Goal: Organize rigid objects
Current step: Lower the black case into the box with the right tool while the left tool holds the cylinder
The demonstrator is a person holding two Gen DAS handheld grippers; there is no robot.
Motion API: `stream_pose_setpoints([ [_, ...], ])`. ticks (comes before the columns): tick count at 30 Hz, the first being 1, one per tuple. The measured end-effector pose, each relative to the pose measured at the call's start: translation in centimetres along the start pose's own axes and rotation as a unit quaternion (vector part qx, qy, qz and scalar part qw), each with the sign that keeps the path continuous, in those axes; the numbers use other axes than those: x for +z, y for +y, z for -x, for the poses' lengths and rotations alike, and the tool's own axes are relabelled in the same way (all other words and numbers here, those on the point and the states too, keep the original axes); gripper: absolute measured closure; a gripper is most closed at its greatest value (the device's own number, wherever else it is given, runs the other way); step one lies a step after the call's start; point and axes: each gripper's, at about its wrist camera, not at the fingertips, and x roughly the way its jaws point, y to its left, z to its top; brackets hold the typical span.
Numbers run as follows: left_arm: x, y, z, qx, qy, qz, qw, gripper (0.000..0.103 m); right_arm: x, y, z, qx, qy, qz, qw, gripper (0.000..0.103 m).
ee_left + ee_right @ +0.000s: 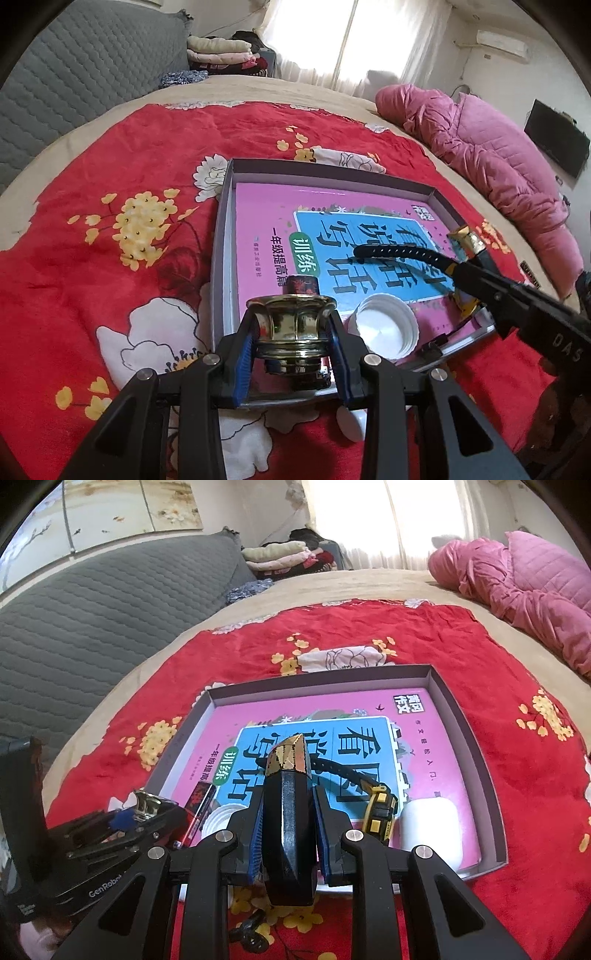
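A shallow grey box (229, 206) lies on the red flowered blanket with a pink book (266, 214) inside; it also shows in the right wrist view (461, 709). My left gripper (293, 343) is shut on a gold and dark bottle (295, 325) over the box's near edge. My right gripper (288, 830) is shut on a black and gold faceted object (288, 812) above the box's near side; it enters the left wrist view at right (476, 266). A white cap (384, 325) and a black and yellow strap piece (380, 808) lie on the book.
A white rounded object (432, 830) lies in the box's near right corner. A pink quilted jacket (491, 166) lies at the bed's right side. A grey quilted headboard (92, 609) and folded clothes (288, 557) are at the back left.
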Motion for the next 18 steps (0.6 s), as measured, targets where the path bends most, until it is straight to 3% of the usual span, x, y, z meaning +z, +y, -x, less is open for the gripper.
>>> stream_pose_setpoints([
  [3,0.2,0.4,0.2,-0.026,-0.003,0.016,0.9995,0.066,-0.1,0.0,0.0,0.001,0.001,-0.001,1.0,0.079],
  [18,-0.1,-1.8,0.9,-0.074,-0.014,-0.005,0.9971,0.066,-0.1,-0.2,0.0,-0.002,-0.001,-0.003,1.0,0.079],
])
